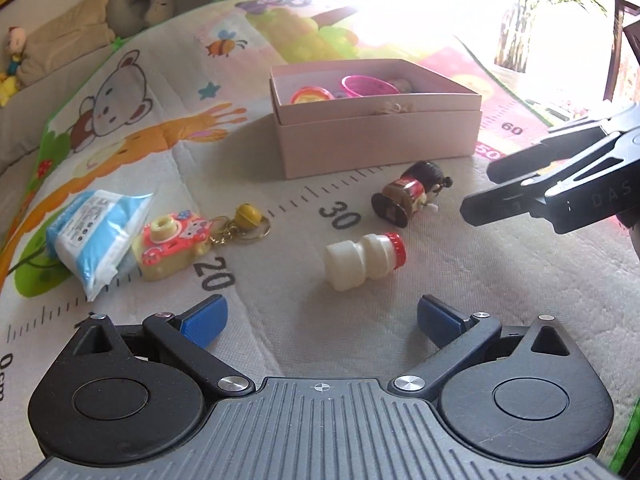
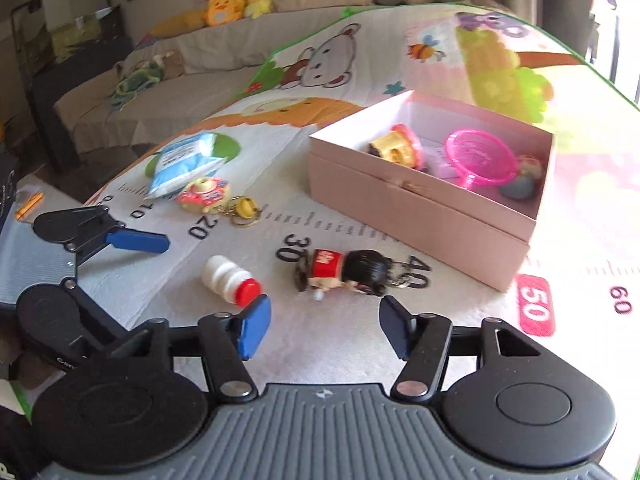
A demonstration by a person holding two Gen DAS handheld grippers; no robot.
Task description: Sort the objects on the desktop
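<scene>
A white bottle with a red cap (image 1: 366, 260) (image 2: 232, 280) lies on its side on the play mat. Beyond it, also lying down, is a small doll in red with black hair (image 1: 412, 196) (image 2: 344, 270). My left gripper (image 1: 322, 316) is open just short of the bottle, with nothing between its blue pads. My right gripper (image 2: 324, 324) is open too and empty, close in front of the doll; it enters the left wrist view from the right (image 1: 478, 190). An open pink box (image 1: 376, 140) (image 2: 420, 208) behind them holds a pink bowl (image 2: 478, 158) and a yellow-and-red toy (image 2: 396, 148).
At the left of the mat lie a blue-and-white tissue pack (image 1: 96, 236) (image 2: 186, 164), a toy camera (image 1: 174, 246) (image 2: 204, 196) and a yellow bell keychain (image 1: 248, 216) (image 2: 244, 208). A sofa with plush toys (image 2: 224, 8) stands behind the mat.
</scene>
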